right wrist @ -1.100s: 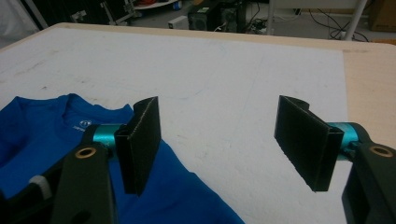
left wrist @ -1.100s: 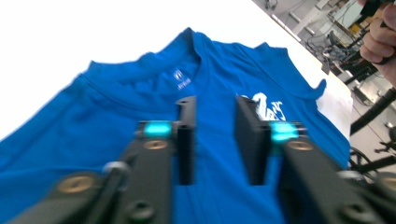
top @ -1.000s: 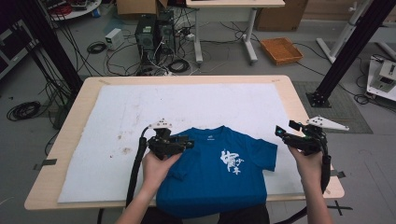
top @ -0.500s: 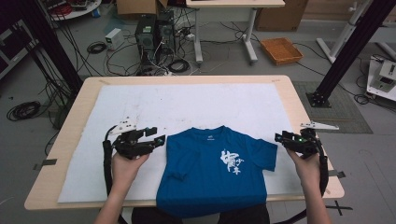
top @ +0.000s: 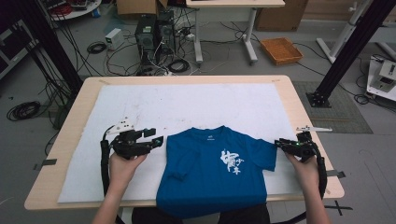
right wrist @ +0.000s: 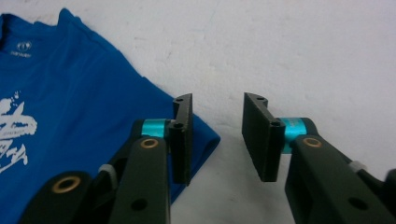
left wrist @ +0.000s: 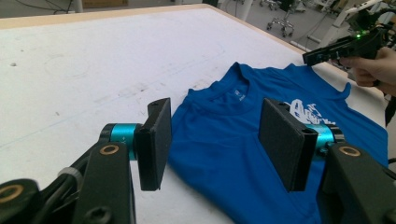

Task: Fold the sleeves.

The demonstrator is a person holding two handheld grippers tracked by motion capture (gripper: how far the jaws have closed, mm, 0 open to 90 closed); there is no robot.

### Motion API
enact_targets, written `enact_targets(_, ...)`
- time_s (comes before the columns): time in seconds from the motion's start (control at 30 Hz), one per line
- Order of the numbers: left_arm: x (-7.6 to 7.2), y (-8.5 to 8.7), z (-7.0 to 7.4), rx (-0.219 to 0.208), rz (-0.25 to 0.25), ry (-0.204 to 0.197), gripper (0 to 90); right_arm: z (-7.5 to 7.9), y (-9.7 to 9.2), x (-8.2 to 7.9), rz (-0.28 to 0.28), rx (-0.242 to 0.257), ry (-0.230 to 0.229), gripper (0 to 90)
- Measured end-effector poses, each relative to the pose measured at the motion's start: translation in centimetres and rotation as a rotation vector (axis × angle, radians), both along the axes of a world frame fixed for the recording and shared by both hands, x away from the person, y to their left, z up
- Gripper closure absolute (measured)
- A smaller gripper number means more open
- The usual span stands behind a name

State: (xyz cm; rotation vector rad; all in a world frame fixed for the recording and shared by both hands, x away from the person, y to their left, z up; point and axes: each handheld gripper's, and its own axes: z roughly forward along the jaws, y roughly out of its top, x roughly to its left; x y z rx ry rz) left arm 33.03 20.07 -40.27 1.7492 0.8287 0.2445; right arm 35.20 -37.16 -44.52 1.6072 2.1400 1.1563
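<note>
A blue T-shirt (top: 210,177) with a white print lies flat near the front of the white mat (top: 196,105), and its hem hangs over the table's front edge. The shirt's left sleeve (top: 179,176) is folded in on the body. My left gripper (top: 156,138) is just left of the shirt's shoulder, open with nothing between its pads. In the left gripper view the gripper (left wrist: 215,135) looks across the collar (left wrist: 236,93). My right gripper (top: 279,142) is at the right sleeve's tip, open. In the right gripper view the gripper (right wrist: 217,135) is over bare mat beside the sleeve (right wrist: 196,135).
The wooden table (top: 70,135) shows as a border around the mat. Behind it on the floor are cables, a computer tower (top: 149,32) and an orange tray (top: 281,50). A black frame post (top: 341,60) rises at the right. The far half of the mat is bare.
My left gripper has moved left off the shirt's shoulder to the mat beside it. The right gripper has shifted slightly toward the sleeve tip.
</note>
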Motion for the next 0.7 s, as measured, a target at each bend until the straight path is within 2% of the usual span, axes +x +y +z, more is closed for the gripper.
enact_targets(0.13, 0.0, -0.2, 0.0, -0.001, -0.01, 0.003, 44.5, -0.2, 0.2, 0.0, 0.027, -0.012, 0.001, 80.5)
enact_targets(0.23, 0.0, -0.2, 0.0, -0.011, -0.007, 0.007, 44.5, 0.3, 0.3, -0.4, 0.034, -0.01, -0.023, 88.3)
enact_targets(0.37, 0.1, -0.1, 0.0, -0.025, -0.01, 0.007, 44.5, 1.1, 0.5, -0.9, 0.042, -0.004, -0.054, 89.1)
enact_targets(0.53, 0.4, -0.3, 0.1, -0.022, -0.018, 0.008, 44.5, 2.2, 1.0, -1.5, 0.054, 0.004, -0.079, 89.2)
enact_targets(0.57, 0.5, -0.5, 0.2, -0.021, -0.02, 0.005, 44.6, 2.9, 1.6, -1.9, 0.069, 0.003, -0.1, 89.2)
enact_targets(0.7, 0.8, -0.9, 0.0, -0.017, -0.025, 0.008, 44.6, 4.1, 2.9, -2.6, 0.099, 0.007, -0.122, 89.2)
